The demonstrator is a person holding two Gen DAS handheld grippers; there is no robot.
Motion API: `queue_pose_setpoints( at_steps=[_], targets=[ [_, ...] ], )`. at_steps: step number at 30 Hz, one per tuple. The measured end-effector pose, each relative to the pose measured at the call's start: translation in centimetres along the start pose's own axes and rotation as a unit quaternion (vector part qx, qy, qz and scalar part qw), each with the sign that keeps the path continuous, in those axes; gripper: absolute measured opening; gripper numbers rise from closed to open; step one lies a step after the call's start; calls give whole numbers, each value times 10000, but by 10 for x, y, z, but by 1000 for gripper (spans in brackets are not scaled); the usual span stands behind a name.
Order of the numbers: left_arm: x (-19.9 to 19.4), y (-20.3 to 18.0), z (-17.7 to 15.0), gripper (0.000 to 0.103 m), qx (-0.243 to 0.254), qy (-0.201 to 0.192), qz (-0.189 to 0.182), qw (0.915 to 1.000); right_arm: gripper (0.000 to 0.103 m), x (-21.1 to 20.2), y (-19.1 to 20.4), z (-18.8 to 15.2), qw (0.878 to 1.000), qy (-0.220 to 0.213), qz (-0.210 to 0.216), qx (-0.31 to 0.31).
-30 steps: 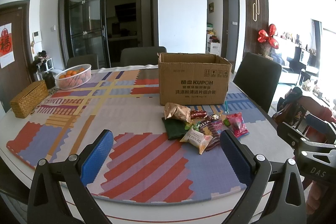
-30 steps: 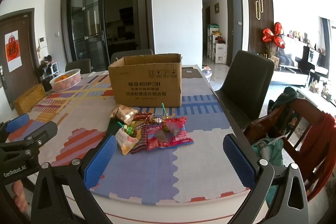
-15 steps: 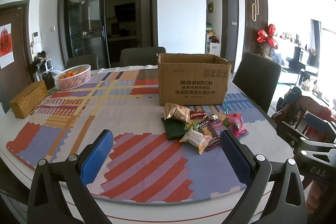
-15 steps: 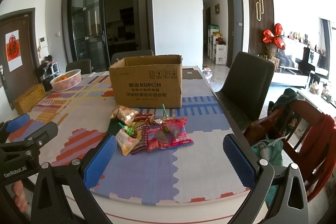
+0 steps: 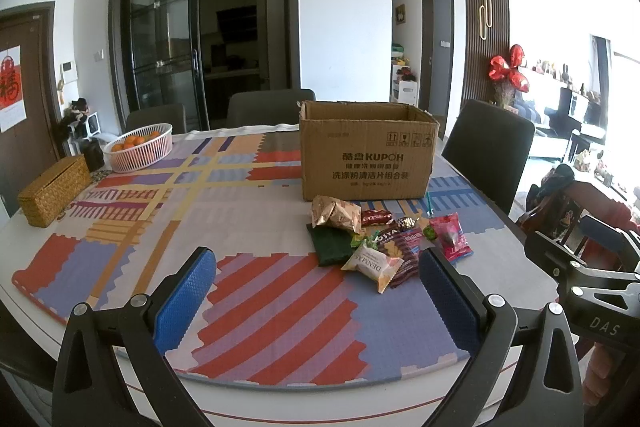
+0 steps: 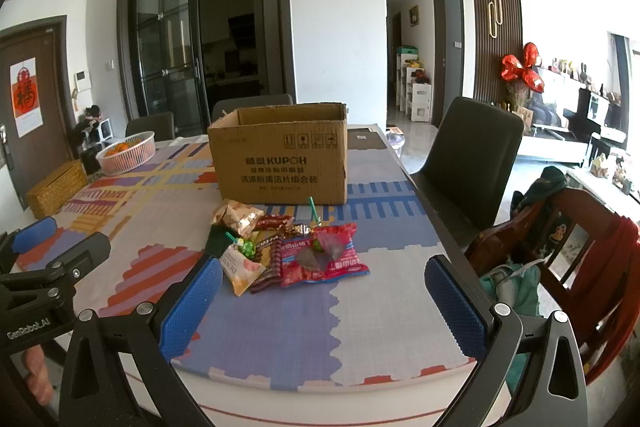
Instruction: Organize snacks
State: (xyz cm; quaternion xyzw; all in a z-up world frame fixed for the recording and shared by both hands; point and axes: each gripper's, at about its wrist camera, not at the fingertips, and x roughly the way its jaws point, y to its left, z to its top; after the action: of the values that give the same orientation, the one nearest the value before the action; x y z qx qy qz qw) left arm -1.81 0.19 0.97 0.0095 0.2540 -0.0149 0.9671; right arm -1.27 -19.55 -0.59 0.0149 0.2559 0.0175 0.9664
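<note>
A pile of snack packets [image 5: 380, 239] [image 6: 288, 247] lies on the patterned table mat, just in front of an open cardboard box [image 5: 366, 155] [image 6: 280, 157]. The pile holds a gold foil bag [image 5: 334, 215], a white packet [image 5: 372, 265], a dark green packet [image 5: 330, 245] and a red bag [image 6: 320, 259]. My left gripper [image 5: 316, 291] hovers open over the near table edge, left of the pile. My right gripper [image 6: 324, 301] is open too, in front of the pile, nothing between its fingers.
A white basket of oranges [image 5: 138, 147] and a woven box [image 5: 54, 189] sit at the table's far left. Dark chairs [image 6: 476, 163] stand behind and to the right. A wooden chair with clothes [image 6: 560, 247] is close on the right.
</note>
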Motion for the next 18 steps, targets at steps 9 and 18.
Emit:
queue_pose_setpoints(
  at_steps=[9, 18],
  targets=[
    [0, -1, 1, 103, 20, 17, 14, 10000, 102, 3, 1, -1, 10000, 43, 16, -17],
    [18, -4, 6, 103, 153, 190, -24, 9997, 102, 21, -6, -4, 9998, 217, 17, 33]
  ],
)
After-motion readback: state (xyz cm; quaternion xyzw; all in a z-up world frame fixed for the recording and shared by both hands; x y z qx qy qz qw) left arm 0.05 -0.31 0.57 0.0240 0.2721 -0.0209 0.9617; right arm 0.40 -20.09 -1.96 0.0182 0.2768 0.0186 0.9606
